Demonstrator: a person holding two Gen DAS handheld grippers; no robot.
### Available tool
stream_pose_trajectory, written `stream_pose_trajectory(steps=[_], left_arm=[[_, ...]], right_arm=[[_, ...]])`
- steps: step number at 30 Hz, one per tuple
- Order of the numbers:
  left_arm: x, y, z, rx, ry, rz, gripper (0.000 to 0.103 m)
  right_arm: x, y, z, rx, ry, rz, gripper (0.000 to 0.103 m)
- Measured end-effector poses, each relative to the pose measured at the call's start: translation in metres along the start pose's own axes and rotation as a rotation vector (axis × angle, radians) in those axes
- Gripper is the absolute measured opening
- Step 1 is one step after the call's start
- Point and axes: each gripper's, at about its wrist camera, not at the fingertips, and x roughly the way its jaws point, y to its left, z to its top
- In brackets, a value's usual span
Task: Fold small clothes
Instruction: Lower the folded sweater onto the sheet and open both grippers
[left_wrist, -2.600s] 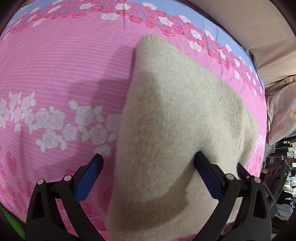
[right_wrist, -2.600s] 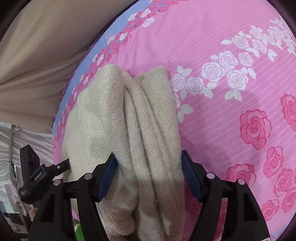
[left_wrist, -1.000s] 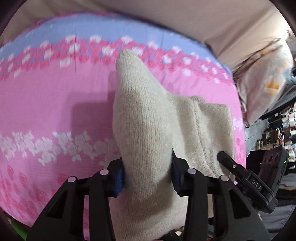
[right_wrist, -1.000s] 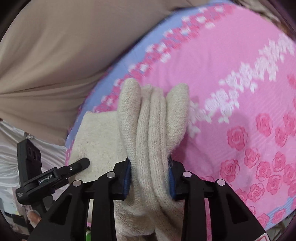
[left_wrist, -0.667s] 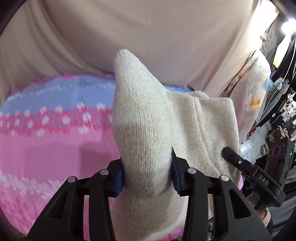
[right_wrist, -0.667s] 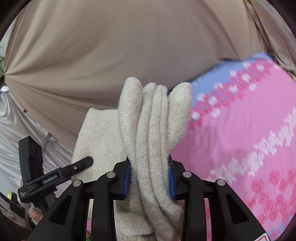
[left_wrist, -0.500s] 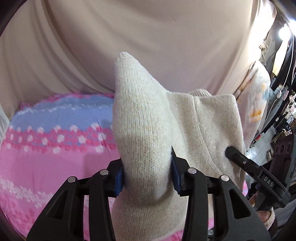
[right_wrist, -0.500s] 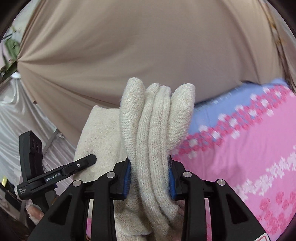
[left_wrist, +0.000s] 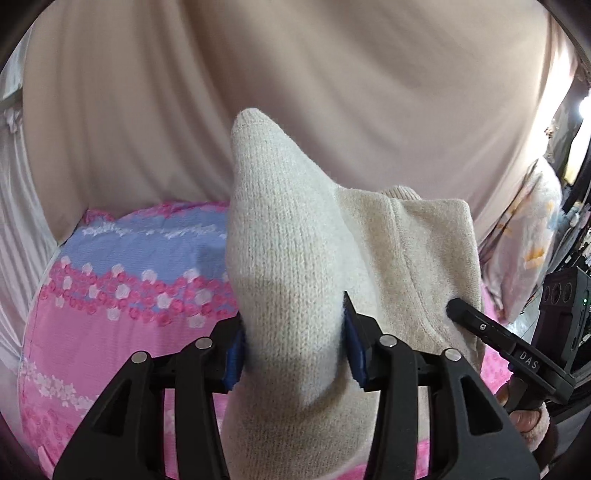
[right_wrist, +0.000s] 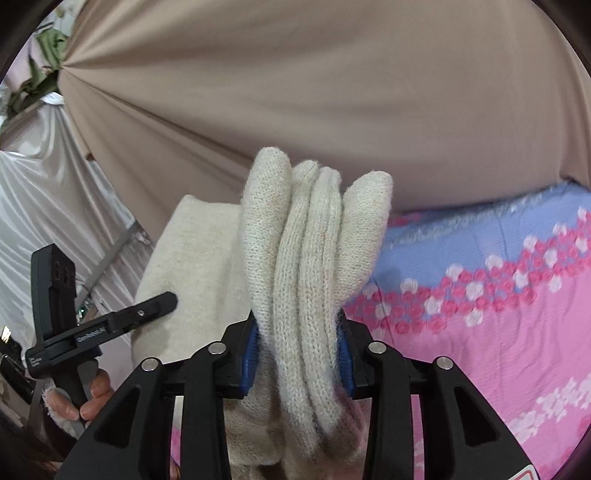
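I hold the knit (left_wrist: 295, 266) up off the bed (left_wrist: 122, 325) by two points, so it hangs clear and its edge spans between my hands. My left gripper (left_wrist: 293, 345) pinches one bunched corner; the blue pads press the wool on both sides, though the jaws are starting to open. My right gripper (right_wrist: 297, 345) clamps several layers gathered together, four rounded folds standing up between its pads, and it too is beginning to open. Taking both ends at once keeps the folded layers aligned, I judge. The curtain (right_wrist: 332, 92) fills the background, since both grippers point only partly downward. The knit touches nothing but my pads, as far as I can see.
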Motion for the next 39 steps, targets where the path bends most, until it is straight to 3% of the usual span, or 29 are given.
stream_pose_trajectory(steps=[2,4,5,6,7,10,15,17,19,20,22,25,28,30,33,37,38,39], left_arm=[[0.032,0.024,-0.015,-0.010,0.036,0.024,0.056],[0.081,0.058,-0.044,-0.040,0.087,0.098,0.063],[0.107,0.079,-0.065,-0.066,0.128,0.163,0.063],[0.121,0.094,-0.081,-0.090,0.171,0.212,0.060],[0.130,0.109,-0.097,-0.125,0.227,0.248,0.057],[0.115,0.135,-0.124,-0.246,0.248,0.160,0.058],[0.099,0.116,-0.123,-0.179,0.205,0.120,0.062],[0.109,0.102,-0.124,-0.119,0.219,0.112,0.064],[0.128,0.094,-0.131,-0.080,0.248,0.116,0.066],[0.140,0.094,-0.134,-0.064,0.273,0.136,0.066],[0.157,0.092,-0.145,-0.044,0.330,0.155,0.066],[0.152,0.095,-0.148,-0.047,0.312,0.153,0.066],[0.155,0.096,-0.149,-0.057,0.319,0.146,0.066],[0.156,0.095,-0.148,-0.056,0.322,0.145,0.066],[0.155,0.094,-0.146,-0.042,0.315,0.156,0.066],[0.147,0.093,-0.145,-0.036,0.294,0.173,0.066],[0.144,0.092,-0.145,-0.038,0.289,0.174,0.067],[0.142,0.091,-0.145,-0.038,0.284,0.176,0.070]], right_arm=[[0.043,-0.024,-0.023,0.032,0.052,-0.043,0.047],[0.088,-0.061,-0.057,0.075,0.120,-0.166,0.047],[0.105,-0.082,-0.076,0.138,0.184,-0.275,0.042],[0.108,-0.092,-0.088,0.190,0.207,-0.295,0.023],[0.103,-0.093,-0.098,0.224,0.197,-0.264,0.017],[0.086,-0.053,-0.106,0.110,0.171,-0.249,0.012],[0.115,-0.003,-0.096,-0.018,0.204,-0.226,0.010],[0.143,-0.012,-0.101,-0.028,0.260,-0.280,0.010],[0.169,-0.036,-0.116,-0.045,0.336,-0.393,0.003],[0.176,-0.055,-0.124,-0.012,0.366,-0.380,0.000],[0.162,-0.063,-0.118,0.095,0.338,-0.333,0.000],[0.140,-0.030,-0.101,0.024,0.282,-0.334,0.007],[0.154,-0.024,-0.109,-0.037,0.327,-0.369,0.008],[0.177,-0.042,-0.129,-0.036,0.402,-0.420,0.000],[0.164,-0.037,-0.124,0.013,0.355,-0.389,0.000],[0.136,-0.005,-0.114,-0.063,0.281,-0.391,0.012],[0.129,0.000,-0.112,-0.075,0.262,-0.398,0.017],[0.122,0.009,-0.111,-0.081,0.239,-0.404,0.030]])
